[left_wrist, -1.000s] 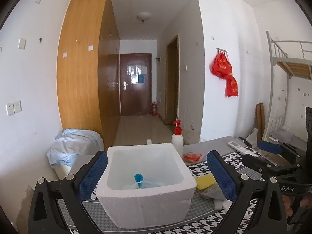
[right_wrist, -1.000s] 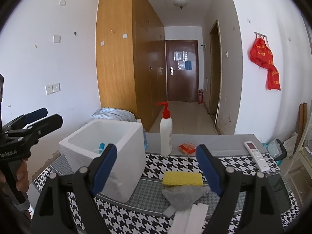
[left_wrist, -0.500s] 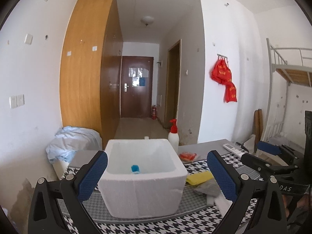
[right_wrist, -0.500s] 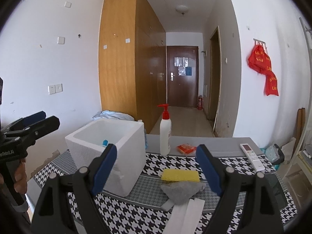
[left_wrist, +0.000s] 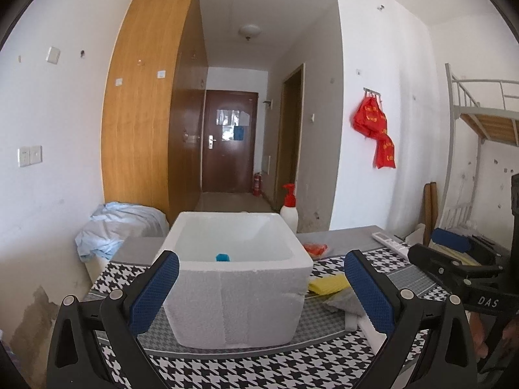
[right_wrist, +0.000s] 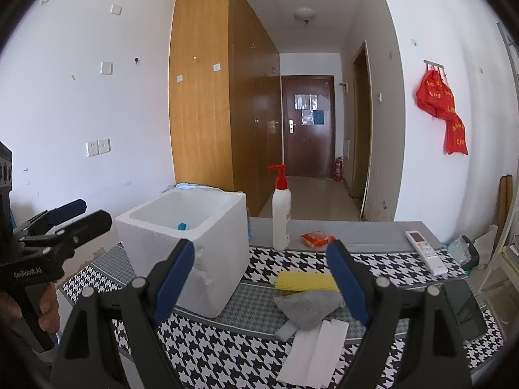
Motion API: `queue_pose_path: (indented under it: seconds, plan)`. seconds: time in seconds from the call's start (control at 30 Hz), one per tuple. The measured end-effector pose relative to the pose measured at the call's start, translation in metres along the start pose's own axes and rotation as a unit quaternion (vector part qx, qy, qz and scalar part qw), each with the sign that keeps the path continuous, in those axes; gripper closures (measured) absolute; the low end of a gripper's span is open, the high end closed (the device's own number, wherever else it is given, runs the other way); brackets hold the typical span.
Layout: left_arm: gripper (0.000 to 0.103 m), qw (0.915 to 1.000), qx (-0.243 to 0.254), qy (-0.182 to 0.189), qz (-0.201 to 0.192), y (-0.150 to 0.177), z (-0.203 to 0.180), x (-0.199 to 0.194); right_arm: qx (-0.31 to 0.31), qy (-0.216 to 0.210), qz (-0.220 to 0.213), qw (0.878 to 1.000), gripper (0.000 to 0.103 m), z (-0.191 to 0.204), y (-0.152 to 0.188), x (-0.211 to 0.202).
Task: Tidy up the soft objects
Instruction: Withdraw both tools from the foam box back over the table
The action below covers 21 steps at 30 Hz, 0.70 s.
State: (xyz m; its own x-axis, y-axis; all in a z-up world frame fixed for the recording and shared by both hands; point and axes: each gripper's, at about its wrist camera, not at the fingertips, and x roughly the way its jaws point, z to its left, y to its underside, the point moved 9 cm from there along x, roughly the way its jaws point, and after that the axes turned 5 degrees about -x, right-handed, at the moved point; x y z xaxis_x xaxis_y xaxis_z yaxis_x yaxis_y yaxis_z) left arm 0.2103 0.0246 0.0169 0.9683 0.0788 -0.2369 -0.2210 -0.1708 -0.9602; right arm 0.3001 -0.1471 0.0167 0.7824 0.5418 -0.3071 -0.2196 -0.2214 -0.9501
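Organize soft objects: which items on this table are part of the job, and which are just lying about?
Job:
yellow sponge
grey cloth
white foam strips
foam box
blue item in the box

Lying about:
pump bottle
orange packet
remote control
phone

Black left gripper [left_wrist: 259,288], blue-padded jaws, silver screws

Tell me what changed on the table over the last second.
Both views sank lower: in the left wrist view the white foam box now hides most of its inside, with only the blue item peeking above the near rim. Nothing was grasped or released. The left gripper and right gripper kept their jaws open and empty. The yellow sponge and grey cloth stayed put.
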Motion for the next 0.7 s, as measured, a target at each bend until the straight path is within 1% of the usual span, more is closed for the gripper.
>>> queue_pose_path:
  seconds: [0.37,0.7]
  plan:
    - [0.001,0.9998,0.007,0.017,0.005,0.018,-0.012,-0.001,0.005,0.007,0.008,1.000,0.016,-0.005,0.013,-0.002]
    - [0.001,0.9988,0.003,0.040,0.029,0.034,-0.028,0.009,0.012,0.021,0.022,0.999,0.016,-0.019,0.028,-0.004]
